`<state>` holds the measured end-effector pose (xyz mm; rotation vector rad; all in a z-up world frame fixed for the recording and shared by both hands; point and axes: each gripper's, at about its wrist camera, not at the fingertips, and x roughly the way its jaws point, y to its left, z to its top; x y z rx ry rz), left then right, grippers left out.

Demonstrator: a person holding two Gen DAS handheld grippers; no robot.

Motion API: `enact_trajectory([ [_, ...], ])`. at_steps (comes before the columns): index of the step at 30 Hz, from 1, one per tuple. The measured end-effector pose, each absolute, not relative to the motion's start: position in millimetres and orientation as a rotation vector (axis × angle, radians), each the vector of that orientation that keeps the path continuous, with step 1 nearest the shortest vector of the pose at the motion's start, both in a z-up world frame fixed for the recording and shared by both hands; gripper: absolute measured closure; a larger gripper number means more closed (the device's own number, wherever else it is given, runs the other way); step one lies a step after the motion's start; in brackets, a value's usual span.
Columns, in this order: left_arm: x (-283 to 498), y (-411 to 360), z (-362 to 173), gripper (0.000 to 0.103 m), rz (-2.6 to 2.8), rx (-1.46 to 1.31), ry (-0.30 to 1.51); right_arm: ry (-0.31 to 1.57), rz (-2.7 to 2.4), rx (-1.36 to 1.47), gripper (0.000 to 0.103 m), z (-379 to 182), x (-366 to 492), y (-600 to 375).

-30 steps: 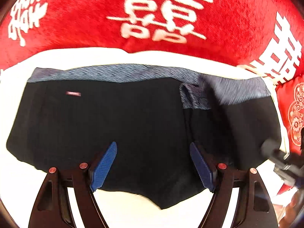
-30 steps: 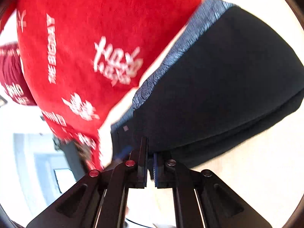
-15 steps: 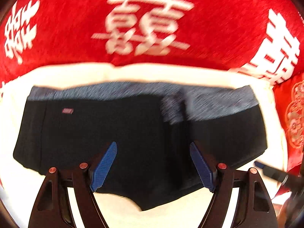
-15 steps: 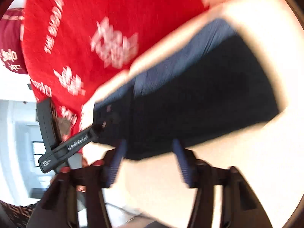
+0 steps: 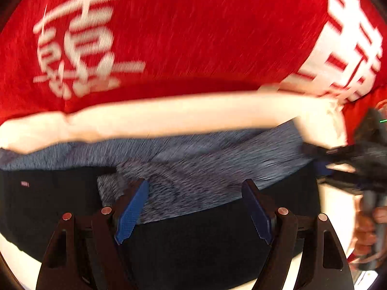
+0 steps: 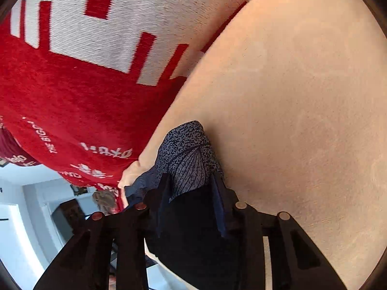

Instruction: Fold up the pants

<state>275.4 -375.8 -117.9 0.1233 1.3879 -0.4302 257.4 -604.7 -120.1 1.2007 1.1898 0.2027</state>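
Note:
Black shorts point(image 5: 193, 241) with a speckled grey-blue waistband point(image 5: 205, 169) lie on a cream cushion point(image 5: 169, 118). My left gripper point(image 5: 193, 207) is open above the waistband's middle, holding nothing. My right gripper point(image 6: 191, 193) shows at the waistband's right end in the left wrist view point(image 5: 321, 164). In the right wrist view its jaws stand either side of bunched waistband cloth point(image 6: 188, 152) and black fabric point(image 6: 193, 229); whether they grip it is unclear.
A red blanket with white characters point(image 5: 181, 31) lies behind the cushion and also shows in the right wrist view point(image 6: 72, 91). Bare cream cushion point(image 6: 290, 96) spreads to the right. A room with white walls point(image 6: 24, 217) shows at lower left.
My left gripper has moved forward over the shorts to the waistband, still open. My right gripper has come to the waistband's right end, with cloth now between its jaws.

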Motion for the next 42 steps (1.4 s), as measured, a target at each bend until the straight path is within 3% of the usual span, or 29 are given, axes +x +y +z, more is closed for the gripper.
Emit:
enact_trajectory([
  [3,261.4,-367.0,-126.0,0.023,-0.456,0.17,1.36,1.273,0.113,1.052,0.068,-117.6,253.6,-601.9],
  [4,256.9,-369.3,-126.0,0.023,-0.464,0.217,1.345,1.294,0.082,0.98,0.057,-119.5,255.8,-599.3],
  [6,250.1,-374.9,-126.7,0.023,-0.467,0.298,1.327,1.286,0.066,0.919,0.056,-112.9,257.9,-594.5],
  [9,255.4,-370.2,-121.6,0.023,-0.429,0.255,1.367,1.319,0.023,0.825,0.046,-97.4,260.0,-579.4],
  [21,229.8,-299.9,-100.2,0.023,-0.18,0.075,1.471,1.319,0.023,0.524,0.042,-45.3,212.1,-512.8],
  [30,201.2,-265.5,-83.9,0.023,-0.155,-0.012,1.443,1.289,0.141,0.346,0.037,-26.6,209.4,-457.3],
  [40,201.0,-192.8,-97.4,0.023,-0.118,-0.001,1.488,1.298,0.192,0.267,0.035,-42.7,244.1,-357.8],
  [41,200.5,-186.5,-98.1,0.02,-0.115,0.004,1.491,1.323,0.184,0.277,0.035,-49.9,248.2,-350.7],
  [42,200.1,-177.9,-98.5,0.005,-0.11,0.004,1.496,1.352,0.173,0.277,0.035,-57.4,250.1,-343.5],
])
